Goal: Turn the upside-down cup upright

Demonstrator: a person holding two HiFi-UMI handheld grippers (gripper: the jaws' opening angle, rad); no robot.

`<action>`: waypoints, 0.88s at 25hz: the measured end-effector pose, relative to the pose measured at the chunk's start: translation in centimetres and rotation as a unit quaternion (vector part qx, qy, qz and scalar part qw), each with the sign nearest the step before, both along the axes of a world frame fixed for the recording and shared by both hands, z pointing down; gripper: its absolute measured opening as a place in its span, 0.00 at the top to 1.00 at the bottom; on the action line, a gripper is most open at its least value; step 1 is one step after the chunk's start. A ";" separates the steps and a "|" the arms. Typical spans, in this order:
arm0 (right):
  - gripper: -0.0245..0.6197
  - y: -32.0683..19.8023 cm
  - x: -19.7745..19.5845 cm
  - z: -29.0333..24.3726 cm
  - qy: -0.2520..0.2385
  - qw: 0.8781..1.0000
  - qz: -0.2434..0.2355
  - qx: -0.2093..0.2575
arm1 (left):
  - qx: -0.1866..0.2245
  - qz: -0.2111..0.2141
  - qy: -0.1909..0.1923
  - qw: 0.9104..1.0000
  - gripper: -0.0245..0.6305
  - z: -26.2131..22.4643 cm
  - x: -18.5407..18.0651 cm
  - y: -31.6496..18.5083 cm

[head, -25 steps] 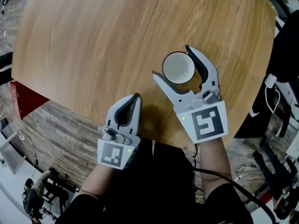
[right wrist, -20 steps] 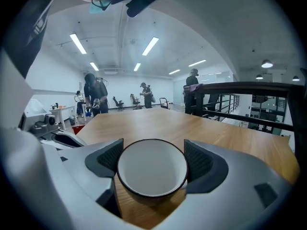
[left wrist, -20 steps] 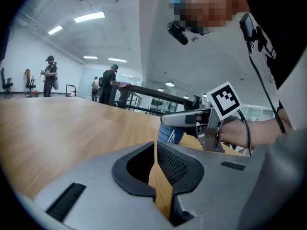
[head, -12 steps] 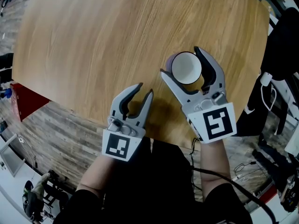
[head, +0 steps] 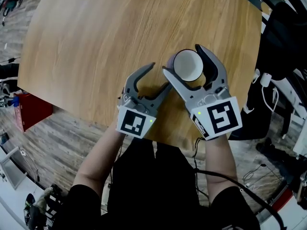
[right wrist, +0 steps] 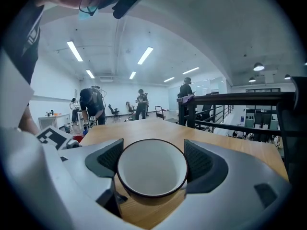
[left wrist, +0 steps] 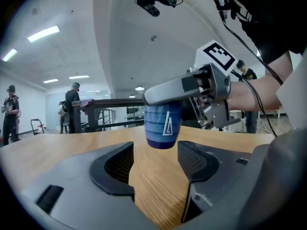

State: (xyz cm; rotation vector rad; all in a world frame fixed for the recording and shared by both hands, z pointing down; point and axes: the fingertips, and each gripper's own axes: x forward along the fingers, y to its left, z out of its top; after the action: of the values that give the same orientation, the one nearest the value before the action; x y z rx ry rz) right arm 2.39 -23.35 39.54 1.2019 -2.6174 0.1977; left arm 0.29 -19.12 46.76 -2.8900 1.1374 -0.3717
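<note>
The blue ribbed ceramic cup with a white inside point(head: 187, 65) is clamped at its rim between the 2 jaws of the right gripper point(head: 182, 59). In the right gripper view both pads press against the rim and the white bowl opens toward that camera. In the left gripper view the cup hangs from that grip with its narrower base lowest and apparently just clear of the wood. It sits toward 4 o'clock of the round light-oak table point(head: 96, 42), near the edge closest to the person.

The left gripper point(head: 160, 75) lies at 8 o'clock of the cup, close beside the right gripper. Its jaws have just been opening and now stand spread, with nothing between the pads. The cup is ahead of them, not inside them.

By my reading, the turn itself is mostly done, since the mouth already faces up and toward the person. The step in hand is carrying the cup back to rest. The next move calls for levelling the rim, lowering the base flat onto the wood, and only then letting the right jaws part. The left gripper could steady the wall if the cup rocks.
</note>
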 end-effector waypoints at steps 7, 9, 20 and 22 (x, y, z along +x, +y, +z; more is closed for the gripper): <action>0.41 0.1 -0.1 -1.2 -0.027 1.000 -0.013 -0.007 | 0.033 0.067 0.041 0.996 0.45 -0.1 3.3 -2.1; 0.41 0.4 -0.2 -1.2 -0.032 0.999 -0.016 -0.012 | 0.030 0.086 0.059 0.994 0.44 -0.4 3.7 -1.9; 0.41 0.9 0.1 -0.8 -0.101 0.993 -0.026 -0.059 | 0.038 0.125 0.054 0.990 0.44 -0.9 3.8 -0.8; 0.41 1.1 0.2 -0.6 -0.117 0.990 -0.033 -0.070 | 0.038 0.124 0.047 0.990 0.45 -0.8 3.7 -0.6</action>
State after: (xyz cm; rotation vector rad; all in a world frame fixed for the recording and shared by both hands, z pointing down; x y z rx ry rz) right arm 2.62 -22.23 38.97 1.1023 -2.7800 0.5311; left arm 3.95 -19.68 45.93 -2.9583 0.7688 -0.1820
